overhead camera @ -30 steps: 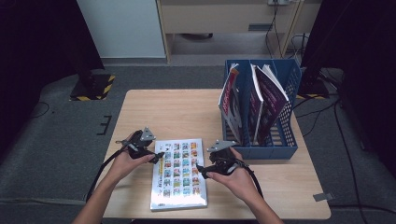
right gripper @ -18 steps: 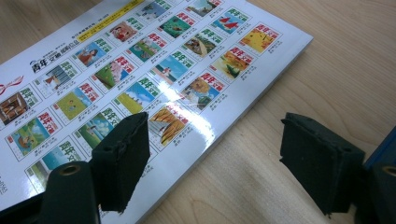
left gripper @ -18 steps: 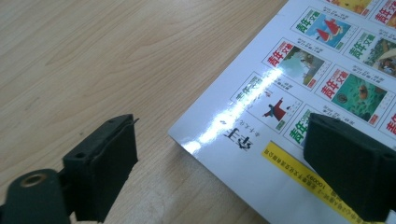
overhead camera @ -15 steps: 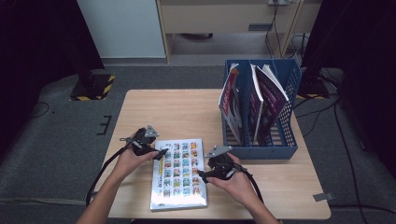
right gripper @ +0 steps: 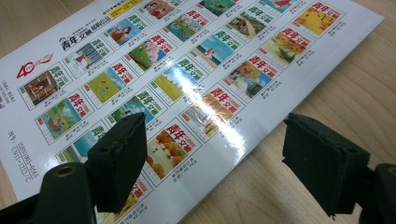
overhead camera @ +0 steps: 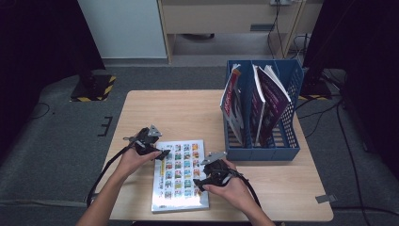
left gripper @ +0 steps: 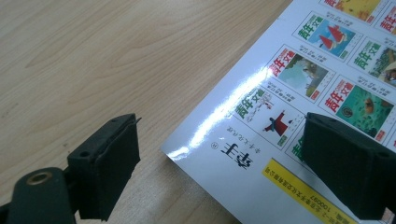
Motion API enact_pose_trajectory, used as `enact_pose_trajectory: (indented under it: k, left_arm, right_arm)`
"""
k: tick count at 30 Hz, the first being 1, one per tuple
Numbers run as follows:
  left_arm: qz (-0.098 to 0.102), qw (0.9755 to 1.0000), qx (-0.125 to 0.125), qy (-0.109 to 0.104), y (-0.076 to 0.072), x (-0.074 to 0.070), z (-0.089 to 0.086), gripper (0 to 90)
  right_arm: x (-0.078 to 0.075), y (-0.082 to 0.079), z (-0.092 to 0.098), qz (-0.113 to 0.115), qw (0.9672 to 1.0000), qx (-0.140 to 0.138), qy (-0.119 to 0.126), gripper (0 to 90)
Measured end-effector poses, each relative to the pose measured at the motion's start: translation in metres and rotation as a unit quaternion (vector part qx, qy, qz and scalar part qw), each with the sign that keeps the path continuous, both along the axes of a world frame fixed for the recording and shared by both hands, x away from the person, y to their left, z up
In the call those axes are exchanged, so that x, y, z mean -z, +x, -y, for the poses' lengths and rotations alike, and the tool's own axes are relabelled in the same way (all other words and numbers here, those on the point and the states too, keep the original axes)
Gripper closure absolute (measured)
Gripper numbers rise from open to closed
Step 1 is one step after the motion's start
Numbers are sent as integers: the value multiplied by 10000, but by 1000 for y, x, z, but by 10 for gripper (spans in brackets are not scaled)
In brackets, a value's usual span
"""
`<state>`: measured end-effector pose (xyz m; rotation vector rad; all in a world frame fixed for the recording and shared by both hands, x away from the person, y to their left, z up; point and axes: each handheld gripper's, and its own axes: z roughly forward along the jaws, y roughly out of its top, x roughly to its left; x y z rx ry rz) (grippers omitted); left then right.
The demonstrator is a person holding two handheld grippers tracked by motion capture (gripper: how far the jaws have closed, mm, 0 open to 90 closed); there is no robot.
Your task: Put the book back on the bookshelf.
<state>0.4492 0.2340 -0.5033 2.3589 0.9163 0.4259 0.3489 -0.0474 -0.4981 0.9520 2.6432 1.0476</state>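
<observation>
Both tongs at the edges of a flat magazine, neither clamped on it.

The magazine (overhead camera: 181,175) lies face-up on the tabletop (overhead camera: 188,113), near its front edge, left of the blue file rack (overhead camera: 261,110). Left tongs (overhead camera: 162,154) sit at its upper left corner, jaws apart, one over bare wood, one over the cover. Right tongs (overhead camera: 200,183) straddle its right edge, jaws apart, having just opened a little; the edge lies between them, unpressed.
</observation>
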Motion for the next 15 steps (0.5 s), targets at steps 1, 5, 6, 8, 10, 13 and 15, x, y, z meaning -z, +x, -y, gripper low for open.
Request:
enact_pose_trajectory:
  k: [1, 5, 6, 8, 10, 13, 15]
  left_arm:
    - [-23, 10000, 16, -3, 0, 1, 0, 110]
    - [-93, 9999, 38, -20, 2, 2, 1, 96]
    - [-121, 9999, 54, 16, 3, 1, 1, 95]
    - [-150, 9999, 68, 50, 5, 0, 1, 93]
    - [-222, 9997, 47, 29, 7, 0, 0, 89]
    - [-304, 9995, 3, -58, 10, 2, -1, 72]
    - [-338, 9994, 1, -109, 10, 3, -2, 71]
  right_arm:
    - [1, 0, 0, 17, 10000, -26, -7, 222]
    - [4, 0, -1, -54, 10000, -36, -28, 210]
    - [5, 1, -1, -64, 10000, -41, -34, 205]
    - [7, 0, -2, -135, 9999, -64, -76, 193]
    - [8, -1, -3, -148, 9998, -103, -119, 182]
    - [10, -1, -3, -158, 9998, -96, -122, 176]
    - [11, -1, -3, -174, 9997, -80, -135, 174]
